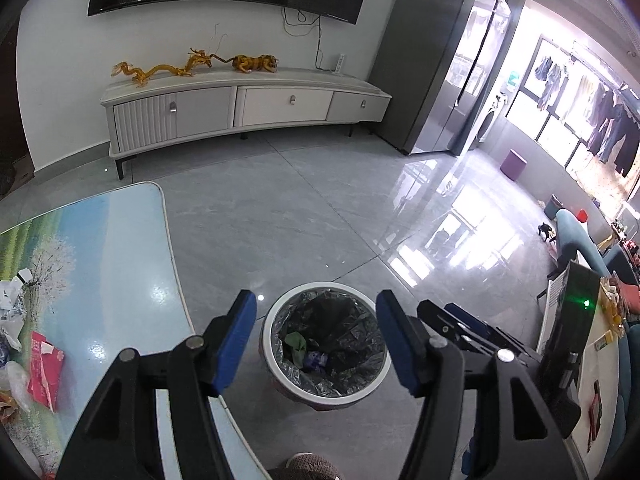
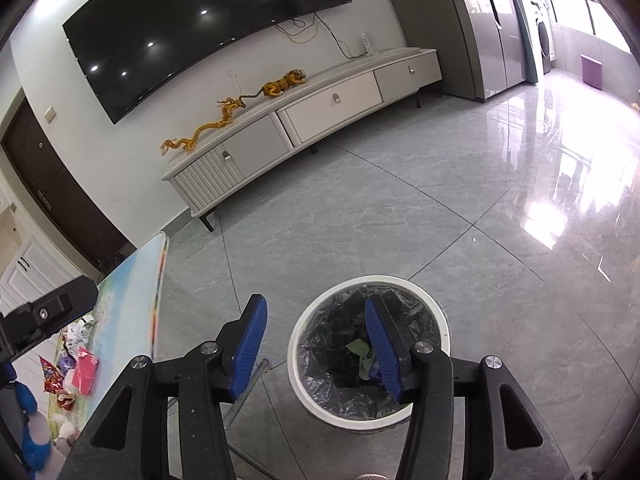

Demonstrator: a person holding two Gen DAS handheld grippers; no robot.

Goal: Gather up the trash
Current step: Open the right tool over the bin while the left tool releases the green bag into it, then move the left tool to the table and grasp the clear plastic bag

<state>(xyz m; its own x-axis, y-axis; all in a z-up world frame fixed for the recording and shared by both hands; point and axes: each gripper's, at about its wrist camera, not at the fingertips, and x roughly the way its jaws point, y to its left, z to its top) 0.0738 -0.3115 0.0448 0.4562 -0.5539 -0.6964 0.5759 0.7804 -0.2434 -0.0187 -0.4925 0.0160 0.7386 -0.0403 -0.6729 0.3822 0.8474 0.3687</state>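
Note:
A white round trash bin [image 1: 280,376] with a black liner stands on the grey floor; it also shows in the right wrist view [image 2: 298,368]. A green scrap [image 1: 295,344] and a small blue wrapper [image 1: 316,358] lie inside it. My left gripper [image 1: 316,344] is open and empty, held above the bin. My right gripper [image 2: 316,348] is open and empty, above the bin's left rim. Wrappers lie on the table at left: a pink packet [image 1: 44,372], clear and white plastic [image 1: 12,300]; the pink packet also shows in the right wrist view [image 2: 86,370].
A table with a landscape print [image 1: 120,264] stands left of the bin. A white TV cabinet [image 1: 240,108] with golden figurines and a wall TV are at the back. A grey fridge [image 1: 440,60] is at the back right. A side table with a black device [image 1: 568,328] is at right.

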